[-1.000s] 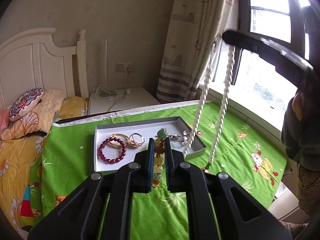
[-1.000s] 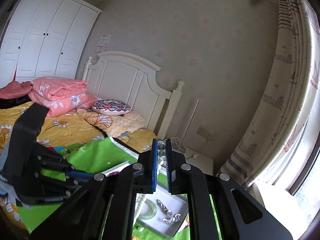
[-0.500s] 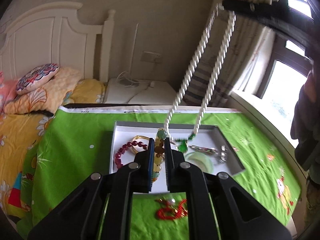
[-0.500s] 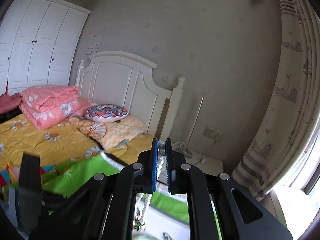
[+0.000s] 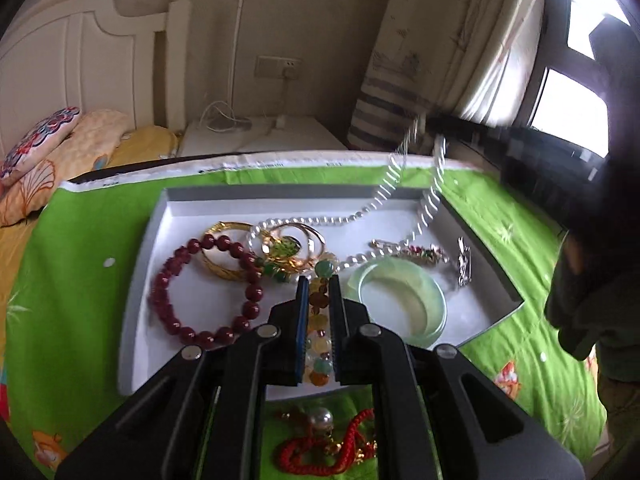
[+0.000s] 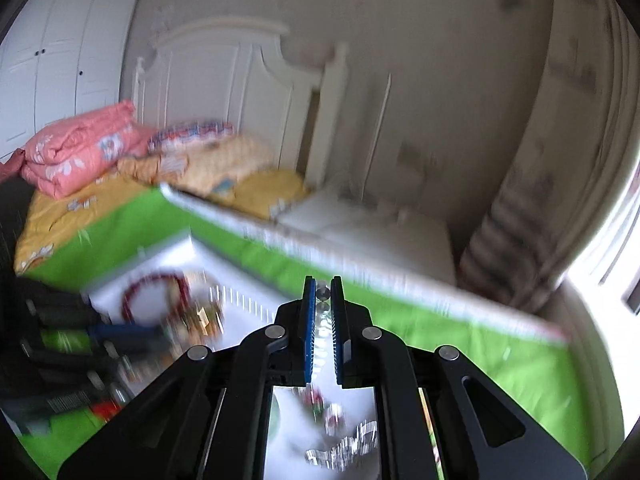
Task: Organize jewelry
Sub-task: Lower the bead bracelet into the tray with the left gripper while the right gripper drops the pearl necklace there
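No writing is legible. My left gripper (image 5: 319, 300) clasps a multicoloured bead bracelet (image 5: 319, 336) over the white tray's (image 5: 148, 248) near edge; my right gripper (image 6: 321, 300) pinches the pearl necklace (image 5: 384, 196), which trails across the tray's gold bangles (image 5: 224, 256), beside the red bead bracelet (image 5: 176, 300) and jade bangle (image 5: 400, 300).

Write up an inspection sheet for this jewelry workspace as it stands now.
Surface: green cloth over the table, white tray on it.
Job's things: in the tray, dark red bead bracelet, gold bangles, green bangle, brooches; pearl necklace partly draped into the tray.
Clutter: red cord ornament on the cloth outside the tray.
Grippers: left gripper shut on a mixed bead bracelet; right gripper shut on the pearl necklace.
Cables: white cord on the nightstand.
Surroundings: bed, curtain, window.
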`<state>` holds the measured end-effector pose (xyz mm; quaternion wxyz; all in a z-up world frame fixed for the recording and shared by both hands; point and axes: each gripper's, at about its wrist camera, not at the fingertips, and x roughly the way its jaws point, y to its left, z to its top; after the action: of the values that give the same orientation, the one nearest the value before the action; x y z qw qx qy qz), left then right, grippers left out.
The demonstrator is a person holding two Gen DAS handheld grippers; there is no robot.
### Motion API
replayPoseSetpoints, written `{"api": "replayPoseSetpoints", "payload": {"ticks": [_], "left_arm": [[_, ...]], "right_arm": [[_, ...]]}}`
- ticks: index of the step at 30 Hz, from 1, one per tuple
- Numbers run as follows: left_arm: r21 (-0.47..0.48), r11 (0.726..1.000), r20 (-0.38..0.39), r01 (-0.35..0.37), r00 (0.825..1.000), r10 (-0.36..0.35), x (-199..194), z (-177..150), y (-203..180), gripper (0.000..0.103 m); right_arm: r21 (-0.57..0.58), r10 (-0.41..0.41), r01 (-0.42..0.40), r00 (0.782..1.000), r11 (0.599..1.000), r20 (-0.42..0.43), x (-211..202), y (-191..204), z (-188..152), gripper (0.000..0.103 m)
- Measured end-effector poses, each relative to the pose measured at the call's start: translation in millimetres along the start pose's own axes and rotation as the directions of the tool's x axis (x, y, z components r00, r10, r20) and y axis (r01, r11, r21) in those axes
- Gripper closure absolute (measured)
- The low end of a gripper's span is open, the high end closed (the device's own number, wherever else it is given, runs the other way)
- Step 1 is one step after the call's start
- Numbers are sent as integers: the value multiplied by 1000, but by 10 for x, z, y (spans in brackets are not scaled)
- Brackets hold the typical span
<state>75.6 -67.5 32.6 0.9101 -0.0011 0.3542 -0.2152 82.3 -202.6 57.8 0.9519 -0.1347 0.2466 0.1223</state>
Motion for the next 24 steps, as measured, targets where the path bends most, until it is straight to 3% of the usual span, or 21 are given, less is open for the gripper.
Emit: {"api": "replayPoseSetpoints", "payload": {"ticks": [4, 5, 6, 7, 8, 9, 10, 12, 16, 18, 24], "left_arm": [[-2, 1000, -33, -6, 999, 6, 101, 9, -2, 93], [-8, 1000, -38, -8, 999, 8, 116, 17, 21, 85], [-16, 1000, -47, -15, 999, 14, 140, 16, 35, 76], [-23, 999, -49, -23, 999, 22, 140, 12, 45, 48], [-33, 999, -40, -38, 999, 37, 118, 8, 62, 28], [-40, 998, -25, -44, 999, 43, 84, 6, 81, 27], [-48, 998, -12, -34, 999, 34, 40, -1, 99, 26], [-61, 998, -3, -30, 1000, 30, -39, -9, 135, 26], [-90, 990, 42, -107, 993, 112, -329, -68, 208, 12], [-119, 976, 63, -181, 980, 189, -509, -124, 243, 3], [-176, 920, 43, -349, 931, 362, -921, -442, 290, 2]], "right_arm": [[8, 39, -39, 995, 999, -96, 138, -44, -269, 95], [5, 49, -49, 992, 999, -118, 157, -27, -303, 95], [-3, 64, -65, 987, 998, -149, 181, -5, -340, 92], [-7, 73, -76, 981, 997, -177, 202, 13, -371, 88], [-6, 87, -90, 977, 996, -193, 198, 17, -401, 68], [-4, 94, -97, 976, 995, -197, 176, 25, -431, 38], [-3, 96, -98, 978, 995, -184, 122, 24, -467, 29], [-2, 105, -106, 981, 994, -164, -7, 19, -521, 28], [-12, 101, -104, 983, 995, -153, -287, 28, -612, 28], [5, 118, -118, 983, 993, -138, -477, 12, -688, 27], [81, 146, -138, 984, 987, -106, -864, 5, -918, 17]]}}
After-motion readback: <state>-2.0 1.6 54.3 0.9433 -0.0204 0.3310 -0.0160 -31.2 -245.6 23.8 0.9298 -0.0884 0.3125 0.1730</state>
